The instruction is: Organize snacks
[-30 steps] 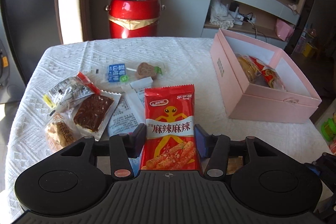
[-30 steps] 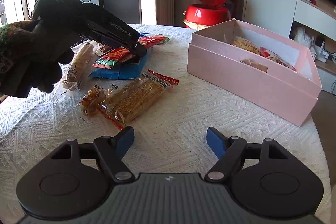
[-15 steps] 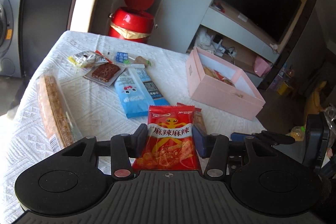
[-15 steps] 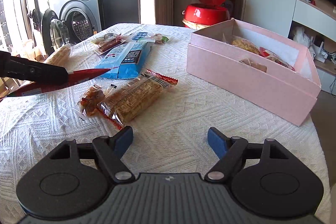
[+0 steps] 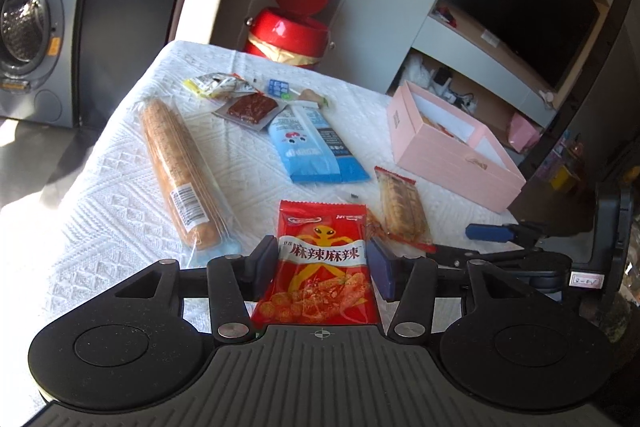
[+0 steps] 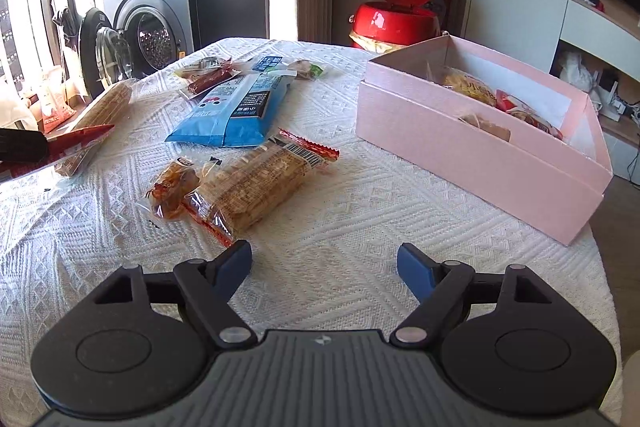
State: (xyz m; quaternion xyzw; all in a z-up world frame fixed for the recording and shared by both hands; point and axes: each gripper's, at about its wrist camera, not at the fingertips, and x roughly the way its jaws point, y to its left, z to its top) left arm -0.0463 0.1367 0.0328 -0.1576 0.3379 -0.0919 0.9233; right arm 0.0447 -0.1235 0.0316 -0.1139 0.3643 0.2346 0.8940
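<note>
The left gripper [image 5: 322, 259] holds a red snack packet [image 5: 320, 267] upright between its fingers, the pads pressed on the packet's two side edges; it hangs in the air above the near part of the counter [image 5: 120, 211]. The right gripper [image 6: 324, 267] waits with its fingers spread wide and nothing between them, over bare cloth; its jaws have just been opening a little further.

The packet looks light and soft — a thin foil pouch, puffed with air, with brittle sticks inside by the print. Squeezed across its width it will buckle rather than resist, so a hard pinch risks crushing what is in it. A gentler hold on the flat sealed seam at the top or bottom would likely be safer, though the present side grip seems enough for a short carry.

The pink box [image 5: 452, 147] stands open towards the right of the counter, well apart from the held packet, with a few packets already in it. Loose on the cloth lie a long biscuit roll [image 5: 176, 171], a blue bag [image 5: 312, 147], a cracker pack [image 5: 400, 207] and several small sweets farther back — these are not yet boxed, so the task seems well short of finished.
</note>
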